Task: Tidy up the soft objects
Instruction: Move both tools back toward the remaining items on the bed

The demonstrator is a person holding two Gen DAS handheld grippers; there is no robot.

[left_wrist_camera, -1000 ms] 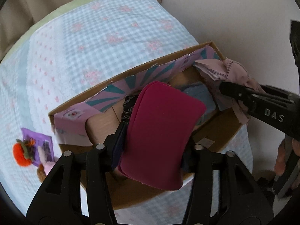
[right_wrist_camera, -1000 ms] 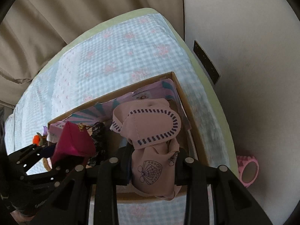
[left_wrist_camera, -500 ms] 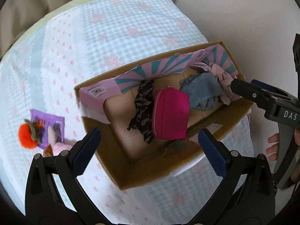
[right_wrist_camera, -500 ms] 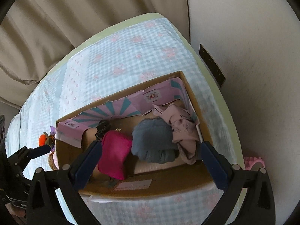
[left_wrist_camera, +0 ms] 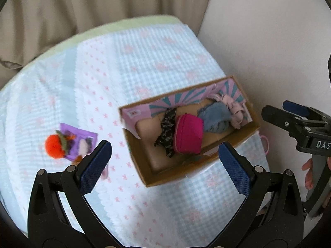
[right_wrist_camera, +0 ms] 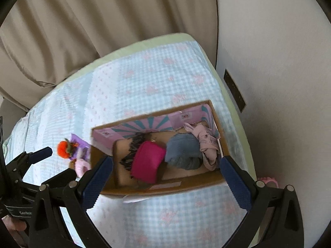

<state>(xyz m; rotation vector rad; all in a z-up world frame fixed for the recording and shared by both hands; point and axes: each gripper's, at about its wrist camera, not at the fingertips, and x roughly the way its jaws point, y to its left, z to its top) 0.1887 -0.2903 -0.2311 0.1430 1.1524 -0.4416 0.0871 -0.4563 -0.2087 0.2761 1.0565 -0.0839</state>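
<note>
A cardboard box (left_wrist_camera: 175, 177) (right_wrist_camera: 165, 189) lies on the checked blue bedspread. Inside it sit a magenta pouch (left_wrist_camera: 188, 134) (right_wrist_camera: 148, 164), a dark patterned cloth (left_wrist_camera: 166, 129) (right_wrist_camera: 132, 152), a blue-grey cloth (left_wrist_camera: 216, 118) (right_wrist_camera: 183, 152) and a pale pink cloth (left_wrist_camera: 234, 112) (right_wrist_camera: 208, 142). My left gripper (left_wrist_camera: 165, 167) is open and empty, raised above the box's near side. My right gripper (right_wrist_camera: 165, 184) is open and empty, also raised above the box. Each gripper shows at the edge of the other's view.
An orange felt toy (left_wrist_camera: 54, 146) (right_wrist_camera: 65, 149) and a purple card with small soft items (left_wrist_camera: 81, 142) lie on the bedspread left of the box. A beige curtain (right_wrist_camera: 103, 20) hangs behind. A white wall (right_wrist_camera: 279, 62) and a pink ring (right_wrist_camera: 269, 180) are at the right.
Both grippers let go of their loads: the magenta pouch and the pink cloth now lie in the box. Both grippers opened wide and pulled back, away from the box.
</note>
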